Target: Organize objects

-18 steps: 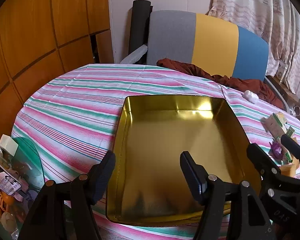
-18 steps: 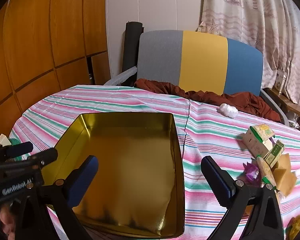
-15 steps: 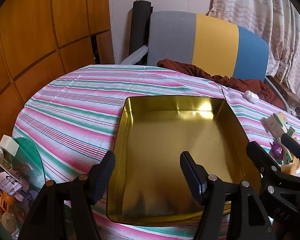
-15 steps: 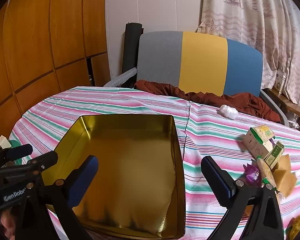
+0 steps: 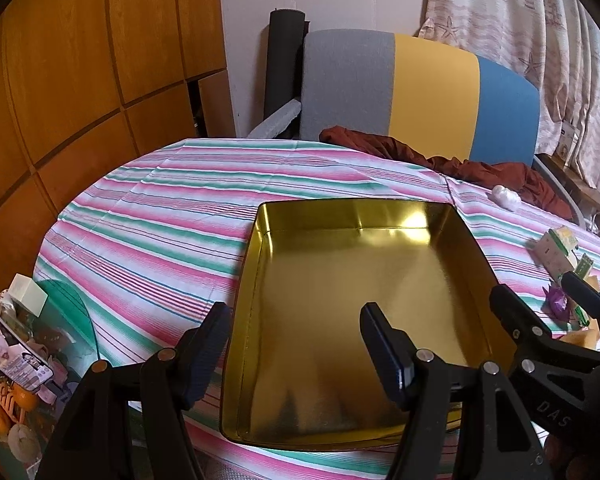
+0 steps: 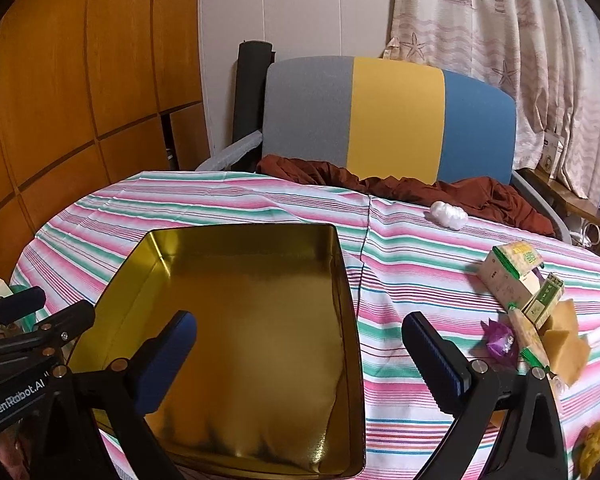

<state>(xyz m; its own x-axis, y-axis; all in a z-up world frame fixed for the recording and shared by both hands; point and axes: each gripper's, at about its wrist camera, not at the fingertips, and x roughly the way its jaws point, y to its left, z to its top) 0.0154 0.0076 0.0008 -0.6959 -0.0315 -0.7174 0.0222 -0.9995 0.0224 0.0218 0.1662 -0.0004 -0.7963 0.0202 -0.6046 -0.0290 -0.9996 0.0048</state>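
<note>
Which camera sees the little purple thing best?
The right wrist view: the purple wrapped item lies in the open beside the boxes. In the left wrist view only a small part shows behind the right claw.

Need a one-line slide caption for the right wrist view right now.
Open right gripper above the empty gold tin on the striped tablecloth, small boxes and wrappers waiting to its right.

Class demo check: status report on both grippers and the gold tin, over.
Left gripper open, empty. Right gripper open, empty. Gold tin empty on striped cloth; small boxes piled to its right. Nothing blocking.
</note>
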